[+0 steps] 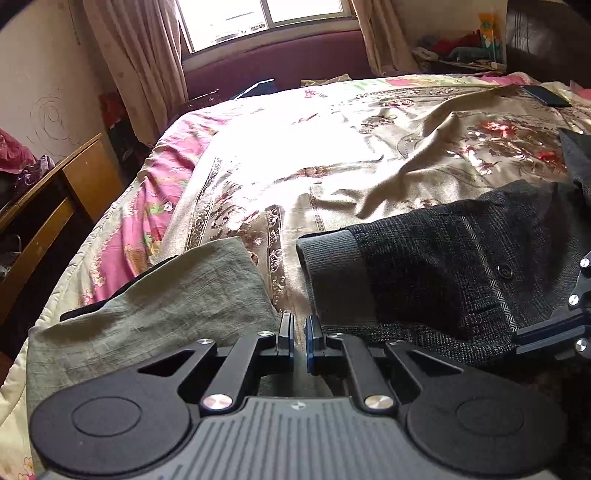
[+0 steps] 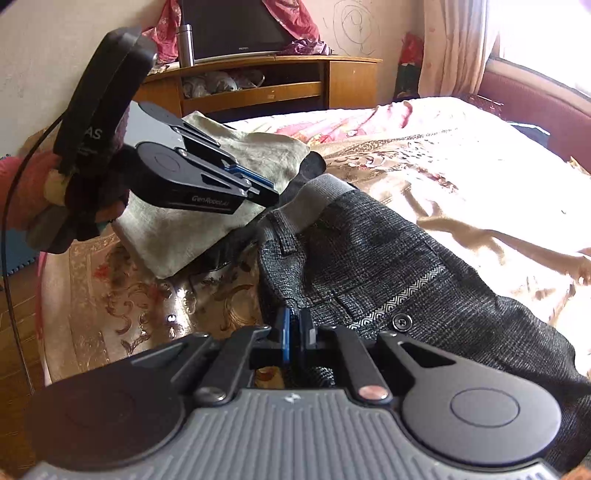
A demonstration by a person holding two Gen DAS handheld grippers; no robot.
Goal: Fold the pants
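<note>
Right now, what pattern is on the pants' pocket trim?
A grey-and-white herringbone zigzag band on the pocket trim of the dark tweed pants, clearest in the right wrist view.

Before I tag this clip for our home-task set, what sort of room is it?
Most likely a lived-in bedroom: a bed with a flowered cover, a curtained window behind it, and a wooden TV cabinet by the wall.

pants point(image 2: 369, 258): coarse dark tweed-like weave, ribbed grey waistband showing | bedspread point(image 1: 332, 147): satin, shining glossy | folded cloth point(image 1: 166, 295), lower left: rough linen-like | cabinet point(image 2: 295, 85): looking varnished wood
</note>
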